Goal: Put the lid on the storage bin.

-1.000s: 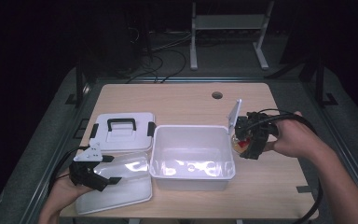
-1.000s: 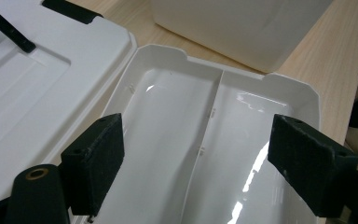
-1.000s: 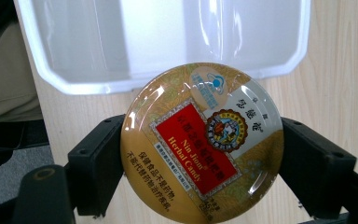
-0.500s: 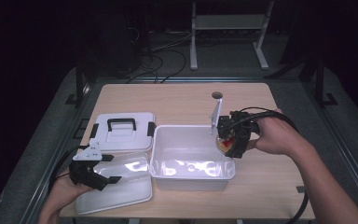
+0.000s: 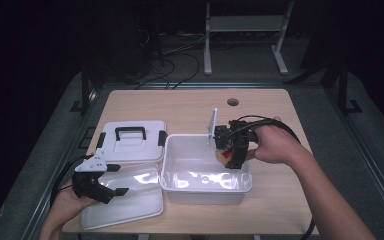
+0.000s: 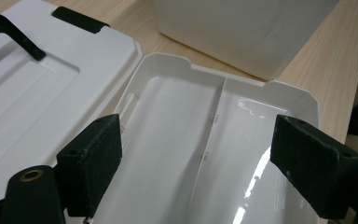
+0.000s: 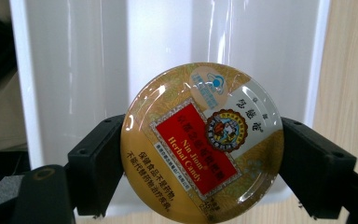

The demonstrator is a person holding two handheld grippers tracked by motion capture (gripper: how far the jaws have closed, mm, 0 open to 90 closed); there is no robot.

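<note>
The right gripper (image 7: 200, 154) grips the candy tin (image 7: 202, 141) by its rim, over the white bin (image 5: 180, 172) at its 2 o'clock corner. Lower it level before releasing. The left gripper (image 6: 205, 158) hangs released over the tray (image 6: 168, 121)

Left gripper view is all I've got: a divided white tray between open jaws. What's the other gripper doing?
Observer: The right gripper is shut on a round candy tin.
Operator: Where is it?
Observer: Over the white bin, at its right side.
Operator: And my gripper on the table?
Observer: The left gripper sits over the divided tray, with the handled lid just beyond it.
</note>
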